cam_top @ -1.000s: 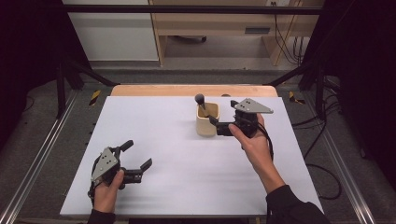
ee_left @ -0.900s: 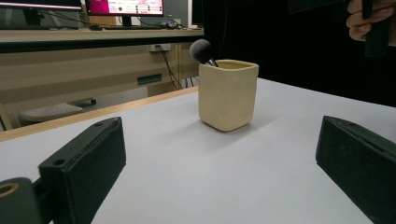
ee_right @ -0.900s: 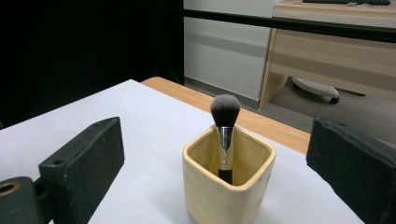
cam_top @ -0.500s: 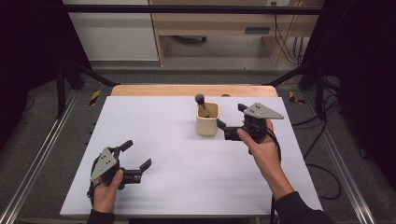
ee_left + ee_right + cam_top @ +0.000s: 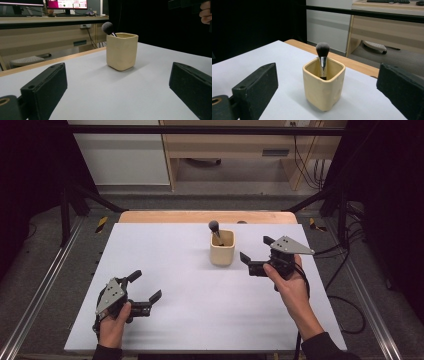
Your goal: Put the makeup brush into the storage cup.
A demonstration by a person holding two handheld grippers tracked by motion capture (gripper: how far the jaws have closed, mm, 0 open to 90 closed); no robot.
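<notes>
Right gripper (image 5: 252, 256) has backed off to 3 o'clock of the cup (image 5: 222, 248), fingers wide open and empty, so the brush (image 5: 215, 230) standing inside at the counter's far middle looks delivered.

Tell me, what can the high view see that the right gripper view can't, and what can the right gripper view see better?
The high view alone takes in both hands at once: the left gripper low near the table's front edge and the right gripper beside the cup, both with jaws apart.

The right gripper view alone looks into the cup, showing the brush's shiny silver neck and dark handle standing inside.

Both show the yellow cup on the white table and the brush with its dark bristles up.
</notes>
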